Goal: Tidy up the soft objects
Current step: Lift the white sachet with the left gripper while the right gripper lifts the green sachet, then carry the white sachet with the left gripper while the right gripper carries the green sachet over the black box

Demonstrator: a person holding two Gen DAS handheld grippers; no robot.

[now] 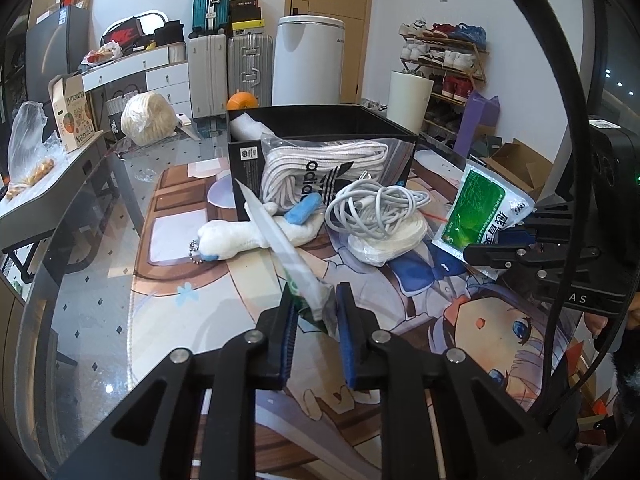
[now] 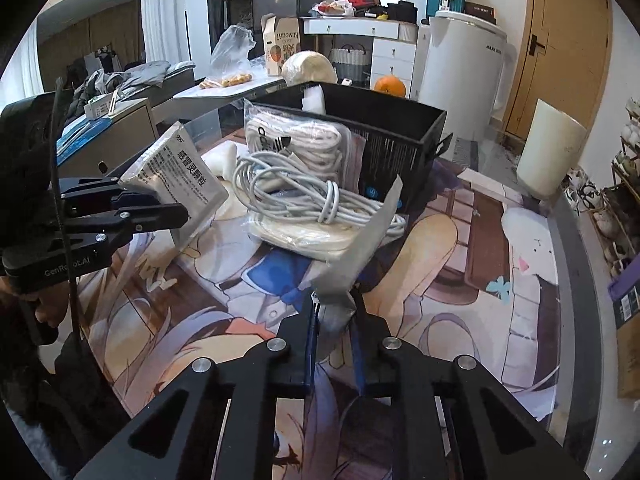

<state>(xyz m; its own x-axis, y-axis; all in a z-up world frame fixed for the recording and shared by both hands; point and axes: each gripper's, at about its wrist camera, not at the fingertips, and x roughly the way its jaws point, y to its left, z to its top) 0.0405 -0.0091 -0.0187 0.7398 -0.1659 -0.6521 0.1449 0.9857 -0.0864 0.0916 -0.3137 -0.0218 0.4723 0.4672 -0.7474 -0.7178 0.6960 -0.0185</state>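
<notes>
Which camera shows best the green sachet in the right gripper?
The left wrist view: the green sachet shows its printed face there. The right wrist view sees it nearly edge-on, clamped in the right gripper.

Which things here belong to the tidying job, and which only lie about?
Job:
- green-and-white sachet in right hand-held gripper
- sachet edge-on in left hand-held gripper
- black open box
- bagged white laces
- coiled white cable
- white plush toy

Lying about:
- orange pumpkin
- silver suitcases
- wooden shoe rack
</notes>
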